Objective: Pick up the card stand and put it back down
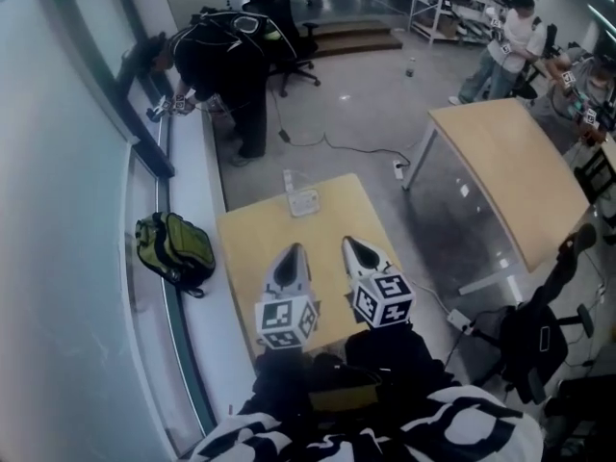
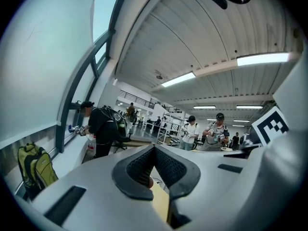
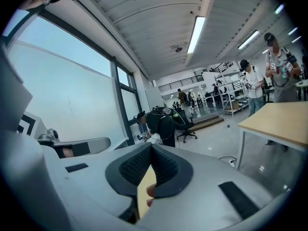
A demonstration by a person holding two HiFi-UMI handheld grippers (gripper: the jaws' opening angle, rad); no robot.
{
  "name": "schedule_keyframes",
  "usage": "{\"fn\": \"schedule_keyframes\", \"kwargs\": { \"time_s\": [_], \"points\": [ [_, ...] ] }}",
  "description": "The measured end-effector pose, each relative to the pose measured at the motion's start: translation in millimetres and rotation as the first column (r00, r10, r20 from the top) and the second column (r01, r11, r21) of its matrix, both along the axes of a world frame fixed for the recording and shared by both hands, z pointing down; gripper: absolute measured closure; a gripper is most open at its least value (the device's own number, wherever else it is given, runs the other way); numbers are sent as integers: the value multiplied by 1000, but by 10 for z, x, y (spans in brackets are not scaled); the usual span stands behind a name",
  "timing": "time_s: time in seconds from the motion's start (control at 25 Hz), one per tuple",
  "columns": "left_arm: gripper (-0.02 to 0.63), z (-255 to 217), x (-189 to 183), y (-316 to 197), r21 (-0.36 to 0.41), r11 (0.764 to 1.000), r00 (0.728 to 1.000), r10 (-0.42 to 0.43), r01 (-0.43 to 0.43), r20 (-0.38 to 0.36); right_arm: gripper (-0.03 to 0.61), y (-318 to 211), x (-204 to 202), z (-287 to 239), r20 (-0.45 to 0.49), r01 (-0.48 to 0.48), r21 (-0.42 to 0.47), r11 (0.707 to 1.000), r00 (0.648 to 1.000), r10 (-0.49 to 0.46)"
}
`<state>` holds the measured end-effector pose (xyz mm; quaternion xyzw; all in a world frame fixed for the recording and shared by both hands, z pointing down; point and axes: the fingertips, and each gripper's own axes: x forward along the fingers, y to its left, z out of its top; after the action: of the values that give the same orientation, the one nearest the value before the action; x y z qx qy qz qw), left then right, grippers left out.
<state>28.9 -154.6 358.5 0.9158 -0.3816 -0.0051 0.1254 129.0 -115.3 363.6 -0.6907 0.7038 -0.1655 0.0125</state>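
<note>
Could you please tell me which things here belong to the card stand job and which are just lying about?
Job in hand:
card stand, small table, left gripper, right gripper

Lying about:
green backpack, larger table, power strip

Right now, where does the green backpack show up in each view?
Head view: the green backpack is at left, on the window ledge beside the wooden table.
Left gripper view: the backpack is at lower left.
Right gripper view: not in it.
Shared landmark: the person in black bent over the ledge.
</note>
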Motion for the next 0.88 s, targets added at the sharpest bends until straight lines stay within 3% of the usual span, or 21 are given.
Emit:
{"fn": "schedule_keyframes", "kwargs": {
  "time_s": [0.24,0.52,0.72,0.88],
  "points": [
    [609,273,13,-295,-4,999,998,53,-53,27,560,-333,-159,328,-9,41,-35,999,999,-42],
    [609,564,61,-453,-73,997,996,47,-41,79,560,-533,-83,515,56,90,-65,994,995,-86],
    [609,841,-75,-527,-120,992,992,55,-41,114,560,-557,-127,619,107,127,-82,989,987,-118],
    [609,990,-263,-610,-134,990,990,60,-43,127,560,-503,-80,907,116,152,-152,977,984,-136]
  ]
}}
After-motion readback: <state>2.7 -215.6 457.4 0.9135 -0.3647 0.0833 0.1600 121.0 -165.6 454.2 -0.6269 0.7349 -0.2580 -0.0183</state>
